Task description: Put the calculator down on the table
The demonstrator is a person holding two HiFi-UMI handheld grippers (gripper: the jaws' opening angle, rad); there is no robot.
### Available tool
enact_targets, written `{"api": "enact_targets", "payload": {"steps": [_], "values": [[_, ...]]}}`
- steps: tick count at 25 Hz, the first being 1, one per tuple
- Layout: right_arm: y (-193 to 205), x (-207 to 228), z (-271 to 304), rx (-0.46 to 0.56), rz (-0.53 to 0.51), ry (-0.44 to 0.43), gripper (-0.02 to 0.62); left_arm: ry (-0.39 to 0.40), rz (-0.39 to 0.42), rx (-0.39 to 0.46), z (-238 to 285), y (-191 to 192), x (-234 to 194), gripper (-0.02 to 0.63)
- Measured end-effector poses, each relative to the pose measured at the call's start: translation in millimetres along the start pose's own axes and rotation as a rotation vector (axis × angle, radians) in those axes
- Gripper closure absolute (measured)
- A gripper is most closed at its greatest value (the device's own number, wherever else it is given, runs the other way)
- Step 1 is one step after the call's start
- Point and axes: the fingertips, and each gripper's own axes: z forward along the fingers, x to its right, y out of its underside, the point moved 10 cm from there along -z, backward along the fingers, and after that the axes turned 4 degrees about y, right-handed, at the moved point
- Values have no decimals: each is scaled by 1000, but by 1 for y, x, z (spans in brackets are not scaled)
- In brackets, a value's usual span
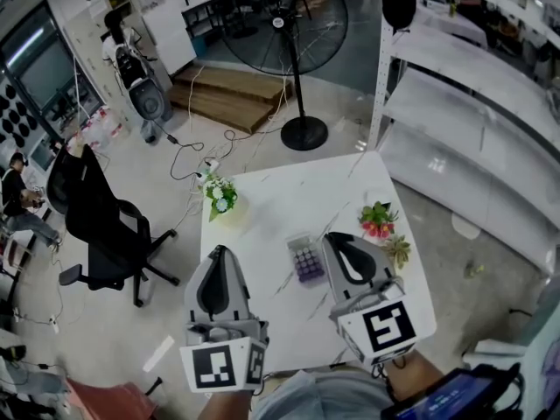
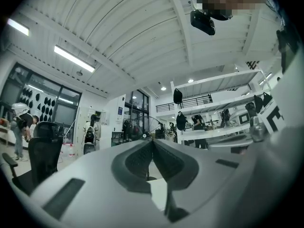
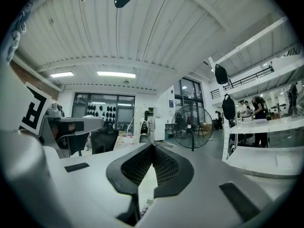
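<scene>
Claws point level, left claw and right claw both closed.

Open white table is stretching ahead of my left gripper, with only a flower bunch sitting at its far left corner. By my right gripper the calculator is lying just beside the jaws, and red flowers and a small plant are crowding the right edge.

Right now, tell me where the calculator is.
In the head view the calculator lies flat near the middle of the white table, just left of the right hand-held gripper and below-left of the red flowers.
</scene>
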Motion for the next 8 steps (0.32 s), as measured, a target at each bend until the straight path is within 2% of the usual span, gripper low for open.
{"api": "enact_targets", "payload": {"steps": [8], "values": [[-4,-5,-2,-2,5,3,578,8,1,4,-3,-5,-1,598]]}}
